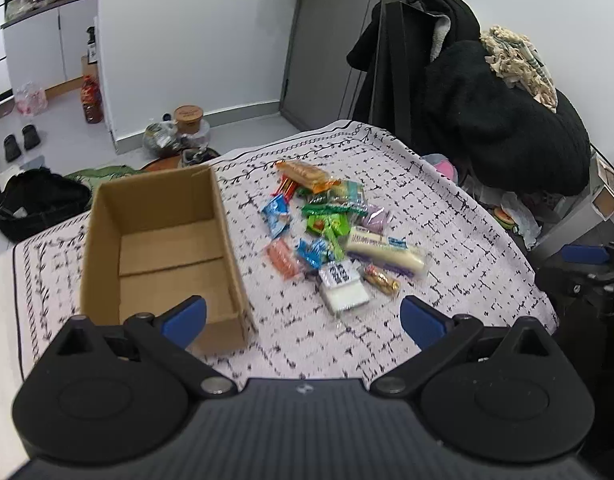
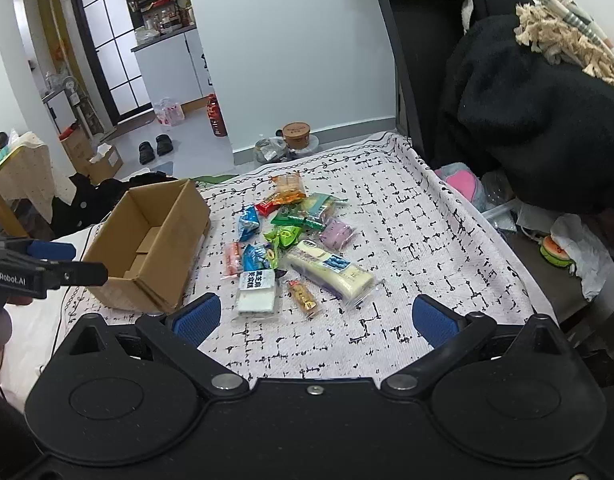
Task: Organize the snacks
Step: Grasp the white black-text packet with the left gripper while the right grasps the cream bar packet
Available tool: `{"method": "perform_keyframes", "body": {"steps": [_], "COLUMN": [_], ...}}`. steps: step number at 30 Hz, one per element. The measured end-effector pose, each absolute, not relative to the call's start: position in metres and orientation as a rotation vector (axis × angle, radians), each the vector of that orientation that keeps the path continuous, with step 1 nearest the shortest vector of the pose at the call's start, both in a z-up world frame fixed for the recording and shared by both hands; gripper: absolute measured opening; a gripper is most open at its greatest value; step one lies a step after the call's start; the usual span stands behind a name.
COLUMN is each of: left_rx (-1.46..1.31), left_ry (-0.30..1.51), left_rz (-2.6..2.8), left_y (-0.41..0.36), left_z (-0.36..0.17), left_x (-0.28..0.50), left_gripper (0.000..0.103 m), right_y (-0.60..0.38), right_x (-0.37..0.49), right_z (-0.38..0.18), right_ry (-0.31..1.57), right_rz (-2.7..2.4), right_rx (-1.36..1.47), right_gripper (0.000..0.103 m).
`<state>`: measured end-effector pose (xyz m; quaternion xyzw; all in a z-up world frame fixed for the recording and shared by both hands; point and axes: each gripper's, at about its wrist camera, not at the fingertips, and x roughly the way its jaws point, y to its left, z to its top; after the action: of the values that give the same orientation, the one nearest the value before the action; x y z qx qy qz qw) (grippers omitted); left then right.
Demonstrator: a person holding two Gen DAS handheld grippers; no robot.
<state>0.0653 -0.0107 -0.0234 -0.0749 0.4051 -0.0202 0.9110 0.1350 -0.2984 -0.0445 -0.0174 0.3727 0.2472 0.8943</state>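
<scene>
An empty open cardboard box [image 1: 163, 248] stands on the patterned tablecloth [image 1: 447, 240], left of a pile of wrapped snacks [image 1: 331, 224]. The pile holds a long white bar [image 1: 383, 254], a white square packet [image 1: 343, 286], blue, green, orange and purple wrappers. My left gripper [image 1: 303, 316] is open and empty, above the near edge between box and pile. In the right wrist view the box [image 2: 147, 240] and the snacks [image 2: 295, 244] lie ahead. My right gripper [image 2: 317, 318] is open and empty, just short of the white packet [image 2: 257, 292].
A chair heaped with black clothes [image 1: 487, 100] stands behind the table's right side. Floor clutter, a jar [image 1: 187, 118] and shoes [image 1: 21, 142] lie beyond the far edge. The left gripper [image 2: 47, 264] shows at the left in the right wrist view.
</scene>
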Motion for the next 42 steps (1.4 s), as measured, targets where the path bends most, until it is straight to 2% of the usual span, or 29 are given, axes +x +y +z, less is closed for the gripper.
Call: {"method": "perform_keyframes", "body": {"steps": [10, 22, 31, 35, 42], "left_rx": [-0.131, -0.168, -0.221, -0.245, -0.281], "left_ry": [0.866, 0.919, 0.976, 1.004, 1.065], "left_rz": [-0.066, -0.106, -0.107, -0.086, -0.051], "left_y": [-0.012, -0.034, -0.048, -0.052, -0.056], "left_z": [-0.039, -0.073, -0.106, -0.121, -0.148], "left_x": [0.113, 0.158, 0.181, 0.190, 0.201], "left_gripper": [0.101, 0.097, 0.087, 0.078, 0.069], "right_y": [-0.291, -0.287, -0.283, -0.280, -0.271], "right_x": [0.162, 0.198, 0.218, 0.225, 0.238], "right_z": [-0.060, -0.089, -0.110, -0.119, -0.130], "right_ry": [0.782, 0.831, 0.886, 0.913, 0.940], "right_rz": [0.491, 0.486, 0.487, 0.489, 0.502], "right_rx": [-0.037, -0.032, -0.011, -0.017, -0.028], "right_gripper": [0.102, 0.087, 0.077, 0.071, 0.070]}}
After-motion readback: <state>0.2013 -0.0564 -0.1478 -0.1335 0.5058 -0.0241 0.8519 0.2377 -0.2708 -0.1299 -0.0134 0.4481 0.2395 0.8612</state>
